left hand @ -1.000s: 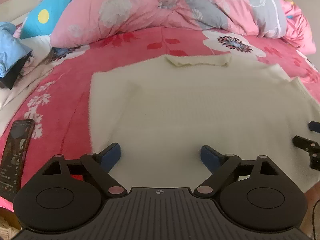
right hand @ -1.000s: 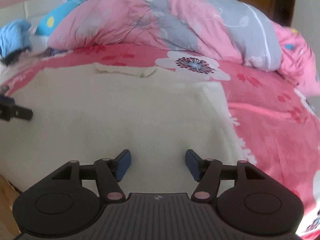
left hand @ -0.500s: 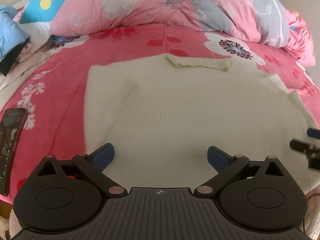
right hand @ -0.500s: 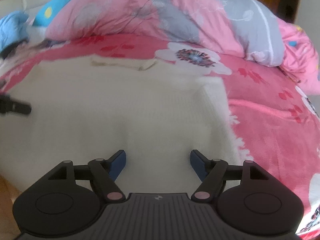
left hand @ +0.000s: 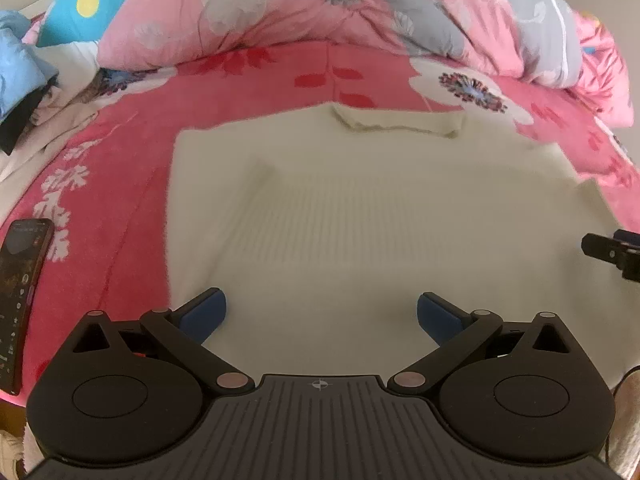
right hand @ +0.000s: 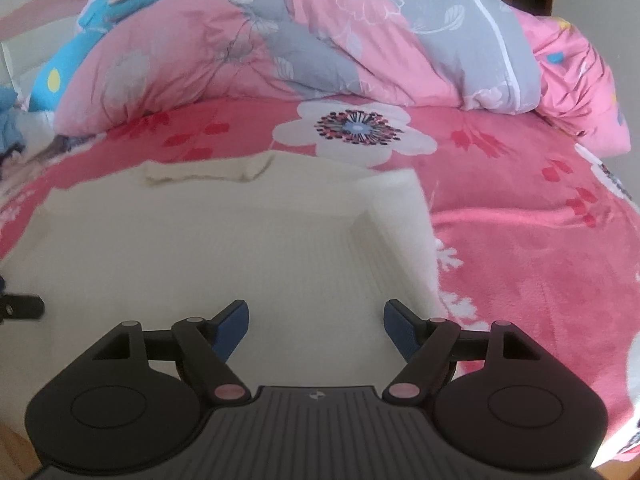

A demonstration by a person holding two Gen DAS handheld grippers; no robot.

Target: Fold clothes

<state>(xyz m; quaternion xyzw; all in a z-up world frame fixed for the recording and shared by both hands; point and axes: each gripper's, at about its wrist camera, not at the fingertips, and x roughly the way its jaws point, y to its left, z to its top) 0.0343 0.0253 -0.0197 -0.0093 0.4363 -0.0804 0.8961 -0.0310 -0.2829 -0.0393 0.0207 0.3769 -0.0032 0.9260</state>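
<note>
A cream ribbed sweater [left hand: 360,216] lies flat on the pink floral bed, collar [left hand: 396,122] at the far end and both sleeves folded in over the body. It also shows in the right wrist view [right hand: 208,248]. My left gripper [left hand: 320,314] is open and empty over the sweater's near left hem. My right gripper [right hand: 316,328] is open and empty over the near right hem. The right gripper's tip shows at the right edge of the left wrist view [left hand: 612,252].
A black phone [left hand: 20,292] lies on the bed at the left edge. A rolled pink and grey duvet [right hand: 320,48] lies across the far side. Blue and dark clothes [left hand: 20,76] are piled at the far left.
Both grippers have opened wider and moved forward a little over the sweater's near hem. The sweater has not moved.
</note>
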